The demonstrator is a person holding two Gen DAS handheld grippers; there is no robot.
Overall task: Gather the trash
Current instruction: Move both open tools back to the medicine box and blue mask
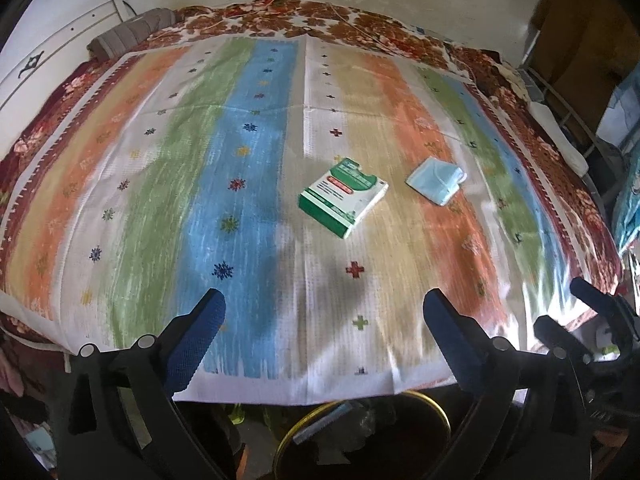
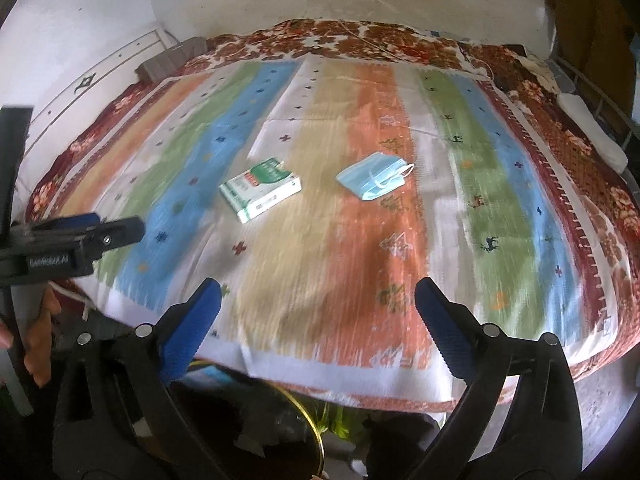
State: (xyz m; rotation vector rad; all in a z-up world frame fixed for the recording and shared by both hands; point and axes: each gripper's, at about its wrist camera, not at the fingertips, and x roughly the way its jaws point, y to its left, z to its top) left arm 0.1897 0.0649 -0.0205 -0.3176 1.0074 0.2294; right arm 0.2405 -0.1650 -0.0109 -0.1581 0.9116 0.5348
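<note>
the left gripper (image 1: 324, 304) stands at six o'clock of the left wrist view with its blue-padded jaws spread wide and nothing between them, over the near edge of a striped cloth (image 1: 256, 168) laid on a flowered bedspread (image 1: 392, 28). a green and white carton (image 1: 343, 197) lies flat on the cloth near the centre, and a folded blue face mask (image 1: 436, 179) lies just beside it toward three o'clock, the two apart. below the cloth's edge, at six o'clock, a dark bin with a gold rim (image 1: 438, 408) holds some scraps that are too dim to name. the right gripper (image 1: 580, 312) shows at four o'clock, seen side on. in the right wrist view, the right gripper (image 2: 318, 300) sits at six o'clock, jaws also wide apart and empty, above the cloth's near edge. the carton (image 2: 260, 190) lies toward ten o'clock of the centre and the mask (image 2: 374, 176) toward one o'clock, both flat on the cloth and well clear of the fingers. the left gripper (image 2: 116, 228) reaches in from nine o'clock, with a hand (image 2: 38, 336) beneath it at eight o'clock. the bin's gold rim (image 2: 314, 424) curves at six o'clock.
</note>
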